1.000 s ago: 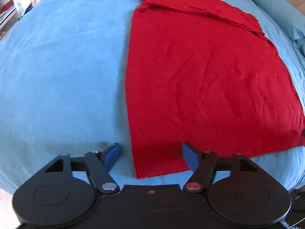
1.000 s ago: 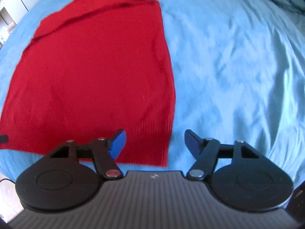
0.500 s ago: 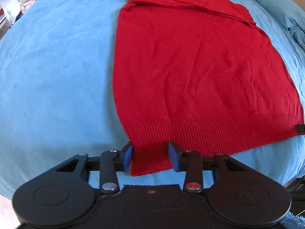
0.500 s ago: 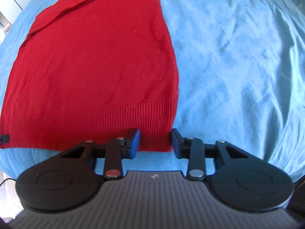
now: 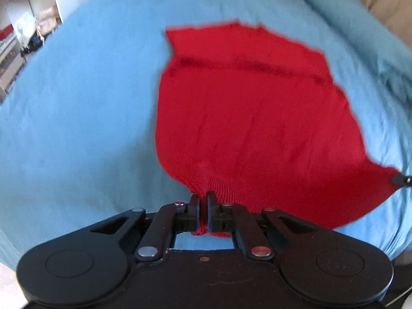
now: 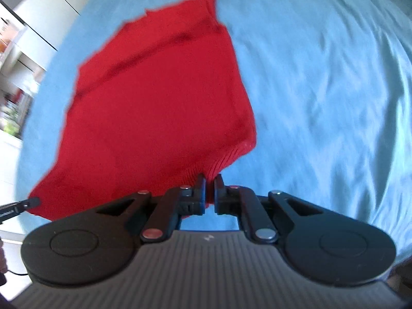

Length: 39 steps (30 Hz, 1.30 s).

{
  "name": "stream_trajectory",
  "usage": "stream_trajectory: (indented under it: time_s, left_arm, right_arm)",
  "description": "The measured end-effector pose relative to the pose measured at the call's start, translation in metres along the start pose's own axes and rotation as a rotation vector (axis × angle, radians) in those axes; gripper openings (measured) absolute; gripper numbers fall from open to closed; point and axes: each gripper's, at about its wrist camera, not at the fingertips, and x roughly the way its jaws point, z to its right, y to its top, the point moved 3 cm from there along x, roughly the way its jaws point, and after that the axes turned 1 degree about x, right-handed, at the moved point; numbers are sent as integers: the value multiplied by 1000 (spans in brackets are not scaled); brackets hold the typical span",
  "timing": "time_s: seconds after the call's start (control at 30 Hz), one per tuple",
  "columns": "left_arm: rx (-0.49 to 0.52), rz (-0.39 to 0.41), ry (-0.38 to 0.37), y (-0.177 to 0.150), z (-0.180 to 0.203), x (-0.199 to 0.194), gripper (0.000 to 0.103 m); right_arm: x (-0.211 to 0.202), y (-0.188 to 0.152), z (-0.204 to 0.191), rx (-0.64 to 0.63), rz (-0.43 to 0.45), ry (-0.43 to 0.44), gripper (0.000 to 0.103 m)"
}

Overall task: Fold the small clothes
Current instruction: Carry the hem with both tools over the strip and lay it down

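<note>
A red sweater (image 5: 252, 118) lies spread on a bed covered with a blue sheet (image 5: 85, 118), its ribbed hem toward the cameras and its far end, with a folded-over band, away from them.

The left tool (image 5: 203, 199) is clamped shut on the hem at the sweater's left corner. The knit bunches into fine gathers where it runs between the two fingers, and a bit of red cloth shows below them, inside the tool's frame. From this pinch the hem rises off the sheet and sweeps rightward to the other corner, where the tip of the right tool shows at the picture's edge.

The right tool (image 6: 211, 180) is likewise closed on the hem, at the sweater's right corner. The ribbed edge puckers into the narrow gap between its fingers, and the side seam curls up from the sheet toward it. In this view the rest of the sweater (image 6: 154, 103) stretches ahead and to the left. The left tool's dark tip touches the far corner of the hem at the left edge.
</note>
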Motion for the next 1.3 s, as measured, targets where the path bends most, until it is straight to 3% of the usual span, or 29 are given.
stream_trajectory:
  time_s: [0.17,0.3,0.47,0.63,0.77,0.87,1.0,1.2,1.3]
  left_arm:
    - [-60,134,-9,68,-1,-31,5]
    - [-71,242,-8,137,-2,-26,5]
    - [-92,341,12,223,-9,20,5]
    - [-159,351,99,288,-15,109,5]
    - [-220,333,153,311,-22,184,5]
    - [-256,313,185,315,-28,217,5]
    - [-295,304,204,320,-36,241,5]
    - [-292,303,240,323,-29,252,5]
    - [-306,318,257,326,-25,250,24]
  right_arm:
    - [-29,67,-18,2,98,64,20]
    - [-27,134,-30,16,188,114,20]
    - [8,222,-43,17,280,147,20]
    - [97,296,-43,86,306,156,20]
    - [182,325,-33,84,272,110,20]
    - [221,336,-23,73,258,82,20]
    - [244,344,-13,74,265,70,20]
    - [261,349,-23,-21,262,36,20]
    - [261,350,-30,-65,279,13,27]
